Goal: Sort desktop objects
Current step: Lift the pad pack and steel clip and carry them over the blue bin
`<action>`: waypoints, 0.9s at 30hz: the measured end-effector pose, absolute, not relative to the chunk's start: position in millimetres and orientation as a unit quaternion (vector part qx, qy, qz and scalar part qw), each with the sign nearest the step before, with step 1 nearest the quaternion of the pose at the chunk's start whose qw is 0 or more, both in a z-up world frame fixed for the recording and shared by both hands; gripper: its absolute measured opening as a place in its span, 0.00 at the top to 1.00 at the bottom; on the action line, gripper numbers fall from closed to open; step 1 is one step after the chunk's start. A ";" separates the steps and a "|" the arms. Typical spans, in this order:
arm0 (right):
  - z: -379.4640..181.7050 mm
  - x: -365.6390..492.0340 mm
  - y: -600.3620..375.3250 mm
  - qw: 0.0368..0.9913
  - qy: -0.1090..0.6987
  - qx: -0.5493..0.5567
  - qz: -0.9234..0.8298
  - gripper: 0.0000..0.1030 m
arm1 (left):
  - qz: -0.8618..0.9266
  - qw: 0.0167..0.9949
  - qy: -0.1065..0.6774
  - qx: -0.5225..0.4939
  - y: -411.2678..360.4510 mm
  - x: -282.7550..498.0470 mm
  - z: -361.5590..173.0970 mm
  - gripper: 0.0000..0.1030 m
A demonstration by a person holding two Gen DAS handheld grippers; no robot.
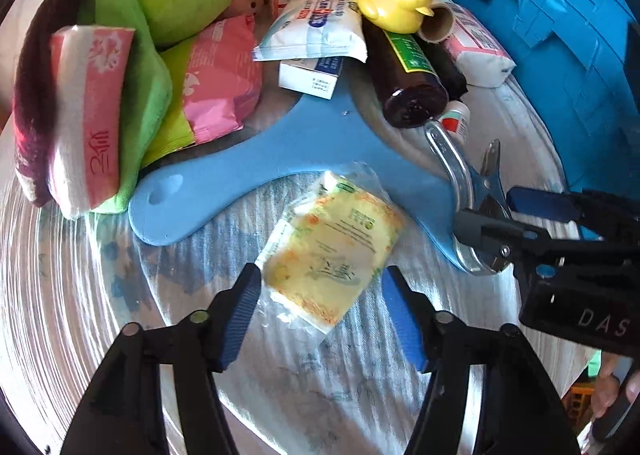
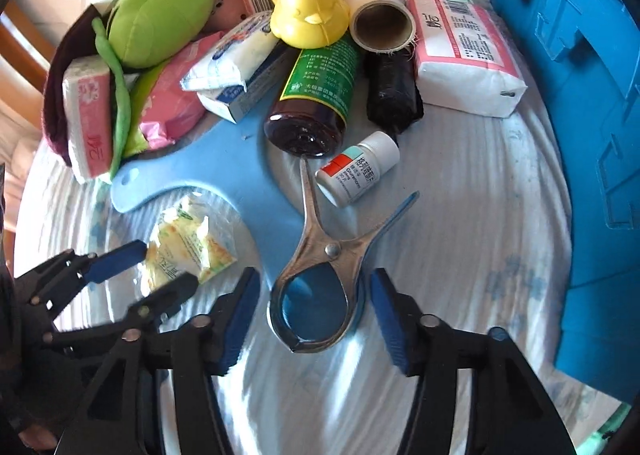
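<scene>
Left wrist view looks steeply down on a bench covered in a pale blue-and-white cloth [image 1: 72,295], where the left gripper [image 1: 320,307] hangs over a small yellow tissue pack [image 1: 332,255] in a clear wrapper. Its jaws stand apart, one blue pad at each side of the pack's near end; the left pad is at the wrapper's edge and the right pad stands clear, so nothing is clamped. The pack lies partly on the cloth and partly against the near edge of a flat light-blue plastic board [image 1: 280,143]. At the right of that view the right gripper [image 1: 504,215] reaches in around a metal clamp [image 1: 460,175] with blue handles. Right wrist view shows the same clamp [image 2: 320,279] head-on, lying on the corner of the board [image 2: 224,175] with its ring-shaped end nearest the camera and its two handles spread away. The right gripper [image 2: 316,319] has its jaws apart, one pad on either side of the ring, close but not pressing on it. Just beyond the clamp lies a small white pill bottle [image 2: 358,171] on its side, then a brown bottle [image 2: 316,103] with a green label, a yellow duck toy [image 2: 308,15], a cardboard roll [image 2: 380,21] and a pink-and-white tissue pack [image 2: 464,51]. A green plush toy [image 2: 160,11] and more pink packs crowd the far left. A blue plastic crate [image 2: 580,95] stands along the right side.
</scene>
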State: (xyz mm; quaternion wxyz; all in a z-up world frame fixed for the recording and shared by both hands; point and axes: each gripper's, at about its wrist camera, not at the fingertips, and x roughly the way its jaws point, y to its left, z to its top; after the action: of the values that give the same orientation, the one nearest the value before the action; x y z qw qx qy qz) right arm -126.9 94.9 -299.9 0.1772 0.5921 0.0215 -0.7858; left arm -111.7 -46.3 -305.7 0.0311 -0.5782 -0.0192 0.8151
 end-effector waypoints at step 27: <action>-224.1 -103.1 75.4 0.193 0.053 0.499 -0.843 0.61 | 0.883 -0.036 -0.024 -0.468 -42.6 -106.4 -219.1 0.85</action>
State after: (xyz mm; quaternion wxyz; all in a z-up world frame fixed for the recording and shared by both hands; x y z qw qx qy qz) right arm -103.1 75.4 -224.1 0.1935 0.4985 0.0525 -0.8434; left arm -106.4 -42.6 -219.1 -0.0363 -0.4680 -0.0244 0.8826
